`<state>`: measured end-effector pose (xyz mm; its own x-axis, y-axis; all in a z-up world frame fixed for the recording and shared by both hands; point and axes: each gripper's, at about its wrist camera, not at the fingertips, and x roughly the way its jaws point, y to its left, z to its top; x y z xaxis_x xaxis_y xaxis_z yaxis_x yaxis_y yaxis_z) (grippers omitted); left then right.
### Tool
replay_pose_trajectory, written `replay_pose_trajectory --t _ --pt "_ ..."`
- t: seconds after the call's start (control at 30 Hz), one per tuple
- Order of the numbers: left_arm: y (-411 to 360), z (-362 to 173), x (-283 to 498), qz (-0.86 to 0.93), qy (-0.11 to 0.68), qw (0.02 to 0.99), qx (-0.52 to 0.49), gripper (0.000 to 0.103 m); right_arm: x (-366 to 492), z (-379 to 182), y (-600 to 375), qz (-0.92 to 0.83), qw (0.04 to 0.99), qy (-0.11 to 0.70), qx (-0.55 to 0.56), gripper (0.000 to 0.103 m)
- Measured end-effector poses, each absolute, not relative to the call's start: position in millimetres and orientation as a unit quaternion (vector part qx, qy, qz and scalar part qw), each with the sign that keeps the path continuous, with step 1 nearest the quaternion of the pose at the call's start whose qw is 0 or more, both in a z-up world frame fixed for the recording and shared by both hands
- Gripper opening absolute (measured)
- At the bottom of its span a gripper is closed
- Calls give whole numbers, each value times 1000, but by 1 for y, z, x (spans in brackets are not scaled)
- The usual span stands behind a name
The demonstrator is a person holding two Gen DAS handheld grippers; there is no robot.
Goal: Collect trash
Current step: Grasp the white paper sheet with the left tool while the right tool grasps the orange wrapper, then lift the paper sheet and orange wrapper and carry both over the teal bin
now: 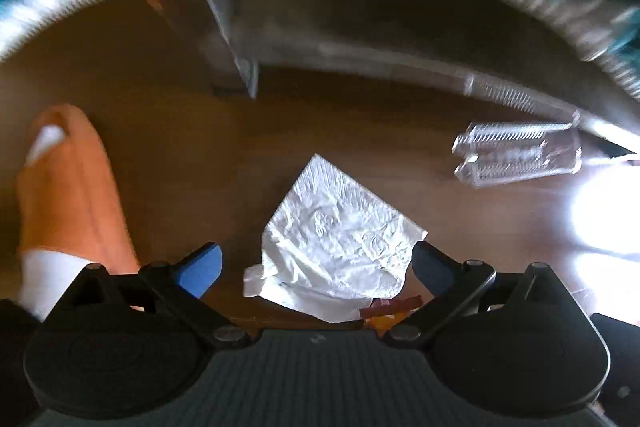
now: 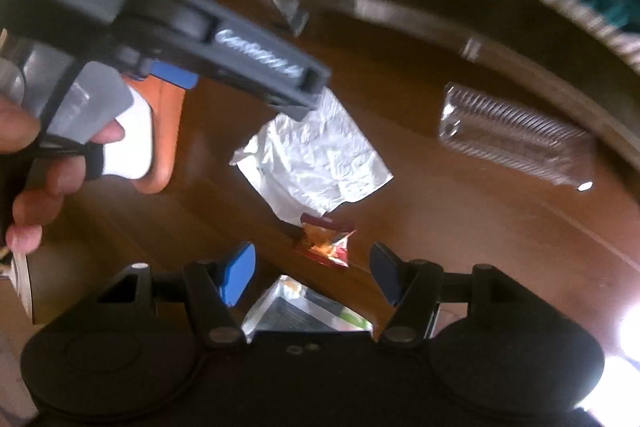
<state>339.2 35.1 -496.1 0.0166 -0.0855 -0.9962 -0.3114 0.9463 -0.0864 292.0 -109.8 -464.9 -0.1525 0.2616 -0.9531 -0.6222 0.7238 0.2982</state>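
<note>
Writing unreadable, blurred | left hand-held gripper point(image 1: 316, 267) agape | right hand-held gripper point(image 2: 312, 273) agape

An orange slipper point(image 1: 72, 183) with white sock point(image 1: 48, 279) on wooden floor point(image 1: 192, 155).

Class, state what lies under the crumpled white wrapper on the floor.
The white wrapper rests on the wooden floor; a red snack wrapper pokes out at its edge. Anything beneath is hidden.
</note>
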Motion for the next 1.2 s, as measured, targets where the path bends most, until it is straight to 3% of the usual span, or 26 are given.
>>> replay_pose_trajectory --t 0.3,0.47,0.53,0.6,0.63,0.7,0.77,0.8,0.87,1.2 --pt "45 -570 332 105 741 628 -212 100 296 -529 -99 326 620 705 -109 63" --pt "47 -588 327 110 747 614 -232 84 292 -547 -93 325 616 710 -108 62" --pt "45 -590 326 110 747 615 -227 69 291 -551 -93 323 615 711 -108 61" --pt "43 -590 325 114 744 619 -224 69 291 -552 -93 321 620 708 -108 61" --pt "41 -589 324 116 743 621 -221 66 291 -553 -93 320 621 708 -107 59" --pt "40 -588 322 123 740 627 -209 54 292 -554 -93 316 620 709 -112 31" --pt "40 -585 320 131 740 629 -199 41 292 -557 -95 309 617 714 -121 20" --pt "41 -585 319 133 740 629 -198 29 293 -555 -95 308 618 714 -119 18" --pt "43 -584 318 135 739 627 -206 17 293 -553 -98 308 621 711 -123 13" --pt "35 -544 314 120 719 658 -189 9 316 -509 -122 311 641 689 -135 9"
